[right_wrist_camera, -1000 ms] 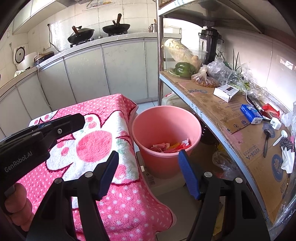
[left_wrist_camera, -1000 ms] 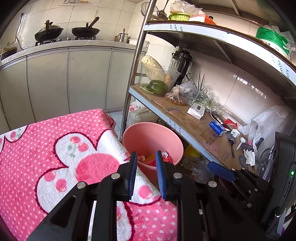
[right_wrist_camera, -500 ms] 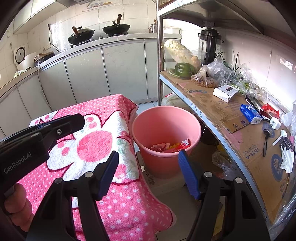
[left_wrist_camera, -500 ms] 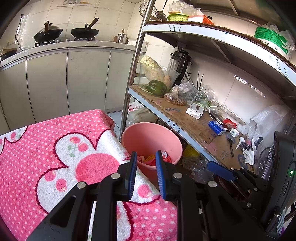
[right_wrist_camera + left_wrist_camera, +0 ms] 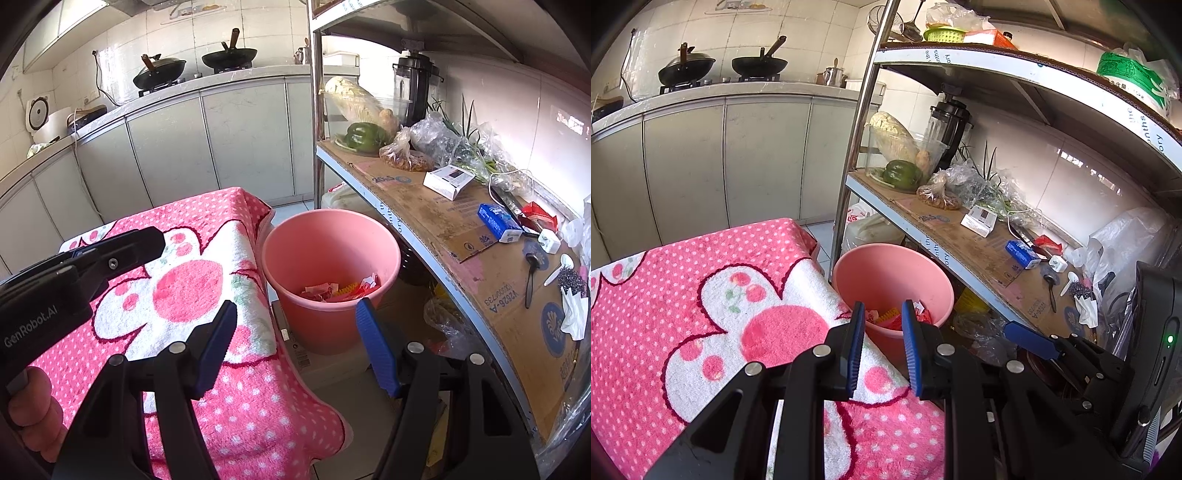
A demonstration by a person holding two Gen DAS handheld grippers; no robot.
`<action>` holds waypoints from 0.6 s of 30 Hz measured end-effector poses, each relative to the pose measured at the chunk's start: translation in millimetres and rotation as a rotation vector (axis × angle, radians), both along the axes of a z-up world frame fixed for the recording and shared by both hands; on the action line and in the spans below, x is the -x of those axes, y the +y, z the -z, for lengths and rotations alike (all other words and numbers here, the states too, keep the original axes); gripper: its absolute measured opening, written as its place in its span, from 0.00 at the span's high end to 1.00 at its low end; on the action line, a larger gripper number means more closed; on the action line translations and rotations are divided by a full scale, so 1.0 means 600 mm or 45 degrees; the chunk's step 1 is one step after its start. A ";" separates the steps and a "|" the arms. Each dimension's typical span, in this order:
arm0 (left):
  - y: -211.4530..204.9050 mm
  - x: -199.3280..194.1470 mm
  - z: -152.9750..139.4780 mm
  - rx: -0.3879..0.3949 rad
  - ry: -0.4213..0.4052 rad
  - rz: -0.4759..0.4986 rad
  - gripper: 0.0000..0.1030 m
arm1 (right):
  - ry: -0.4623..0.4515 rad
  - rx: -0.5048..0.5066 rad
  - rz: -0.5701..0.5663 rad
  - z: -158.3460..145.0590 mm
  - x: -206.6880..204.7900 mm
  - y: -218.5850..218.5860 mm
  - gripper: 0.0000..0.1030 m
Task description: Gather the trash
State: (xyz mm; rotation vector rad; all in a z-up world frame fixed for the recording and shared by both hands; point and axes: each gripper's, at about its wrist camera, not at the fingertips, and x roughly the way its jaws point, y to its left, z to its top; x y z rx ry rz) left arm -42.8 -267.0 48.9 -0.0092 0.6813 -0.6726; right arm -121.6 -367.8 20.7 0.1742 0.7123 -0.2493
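Observation:
A pink bucket (image 5: 897,273) (image 5: 332,243) stands on the floor between the pink towel-covered table (image 5: 701,295) (image 5: 192,288) and a metal shelf. Crumpled red and yellow wrappers (image 5: 340,290) (image 5: 916,315) lie in its bottom. My left gripper (image 5: 882,350) hangs over the table's right edge, pointing at the bucket, its jaws a narrow gap apart with nothing between them. My right gripper (image 5: 295,347) is wide open and empty, in front of the bucket. The left gripper's body (image 5: 74,266) shows at the left of the right wrist view.
The metal shelf (image 5: 461,236) at the right holds cardboard, a white box (image 5: 448,181), a blue packet (image 5: 498,221), vegetables and bags. Its upright post (image 5: 857,147) stands just behind the bucket. Grey cabinets (image 5: 701,166) with woks line the back wall.
Both grippers have barely moved; the left view has drifted back slightly. Jaw openings are unchanged.

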 end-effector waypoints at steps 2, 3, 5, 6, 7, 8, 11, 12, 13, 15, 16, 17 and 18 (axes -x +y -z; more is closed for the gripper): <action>-0.001 0.002 -0.002 -0.002 -0.001 0.004 0.81 | -0.001 0.001 0.001 0.000 0.001 0.000 0.34; -0.001 0.002 -0.003 -0.003 -0.003 0.007 0.81 | -0.001 0.001 0.002 0.000 0.001 -0.001 0.34; 0.000 0.002 -0.004 -0.003 -0.004 0.011 0.81 | -0.002 -0.001 0.001 0.000 0.001 -0.001 0.34; -0.001 0.002 -0.003 -0.004 -0.003 0.010 0.81 | -0.003 -0.002 0.002 -0.001 0.001 -0.001 0.34; -0.001 0.002 -0.004 -0.004 -0.002 0.009 0.81 | -0.004 -0.002 0.001 -0.001 0.001 -0.002 0.34; 0.000 0.002 -0.003 -0.003 -0.003 0.010 0.81 | -0.003 -0.001 0.001 -0.001 0.001 -0.001 0.34; 0.000 0.002 -0.004 -0.003 -0.006 0.011 0.81 | -0.004 0.000 -0.001 -0.001 0.002 -0.001 0.34; 0.000 0.002 -0.003 -0.003 -0.005 0.012 0.81 | -0.005 0.001 -0.002 -0.002 0.002 0.000 0.34; 0.000 0.002 -0.004 -0.004 -0.006 0.011 0.81 | -0.005 0.001 -0.003 -0.002 0.002 0.000 0.34; 0.000 0.002 -0.004 -0.003 -0.005 0.012 0.81 | -0.005 0.000 -0.002 -0.002 0.003 0.000 0.34; -0.001 0.002 -0.004 -0.005 -0.004 0.011 0.81 | -0.004 -0.002 -0.001 -0.002 0.003 0.000 0.34; -0.001 0.002 -0.004 -0.006 -0.004 0.010 0.81 | -0.004 -0.003 0.001 -0.001 0.003 -0.001 0.34; -0.001 0.002 -0.005 -0.005 -0.004 0.010 0.81 | -0.004 -0.004 0.002 -0.001 0.003 -0.001 0.34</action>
